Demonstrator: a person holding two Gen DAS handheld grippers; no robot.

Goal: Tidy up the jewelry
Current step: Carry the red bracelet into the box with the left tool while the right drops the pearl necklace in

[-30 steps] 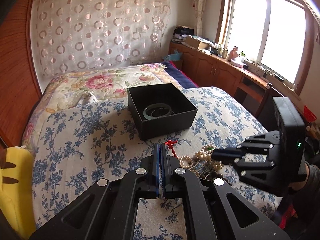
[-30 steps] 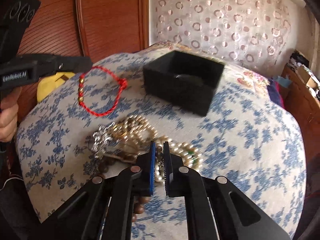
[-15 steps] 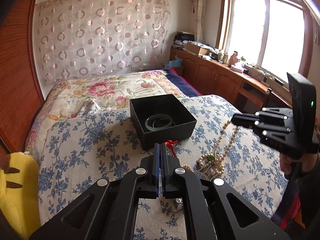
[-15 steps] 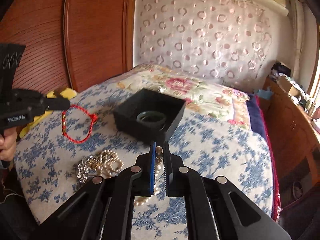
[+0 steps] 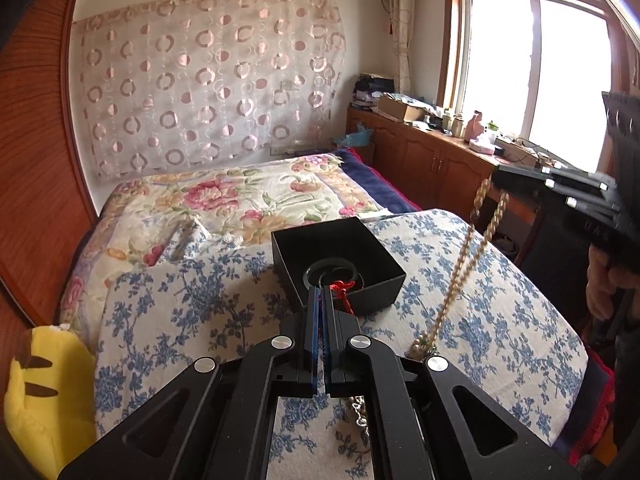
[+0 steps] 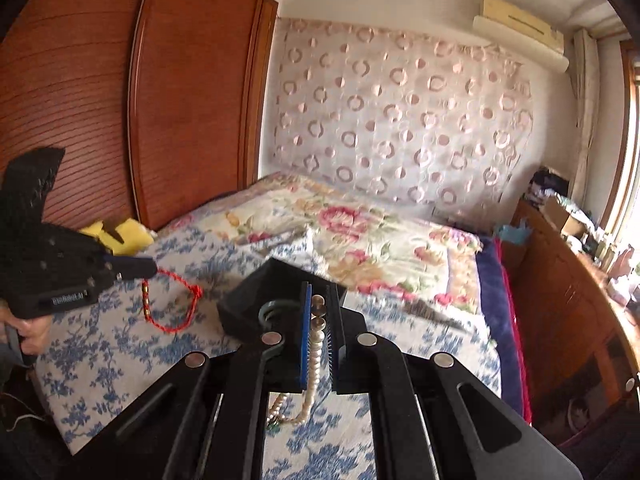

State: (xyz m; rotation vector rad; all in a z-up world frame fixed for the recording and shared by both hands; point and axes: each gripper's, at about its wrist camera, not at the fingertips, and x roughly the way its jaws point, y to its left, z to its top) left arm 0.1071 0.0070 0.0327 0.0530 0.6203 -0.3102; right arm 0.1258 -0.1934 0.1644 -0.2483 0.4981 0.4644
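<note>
Your left tongs (image 5: 321, 300) are pinched nearly closed on the red cord bracelet (image 6: 172, 306). In the left view only a knotted bit of that cord shows just beside the fingertips, in front of the box (image 5: 336, 264). In the right view the bracelet hangs from the tongs as an open loop with a few gold beads on one side, above the blue-flowered bedspread (image 5: 192, 304).

Your right tongs (image 6: 319, 312) are closed to a narrow gap on the pearl necklace (image 6: 314, 354). Two larger beads sit between the tips, and the strand runs back along the blue pad (image 6: 306, 332) and drops below the tongs. In the left view the necklace hangs as a long double strand from the raised right tongs at the right edge, well above the bed, and its lower end reaches a small heap of jewelry (image 5: 420, 350) on the bedspread, just right of your left tongs. A silver chain (image 5: 360, 412) lies under the left tongs.

The black box stands open on the bed past both tongs, with a green bangle (image 5: 330, 270) lying flat inside. A yellow plush toy (image 5: 44, 396) sits at the left edge of the bed, against the wooden wardrobe (image 6: 100, 100).
</note>
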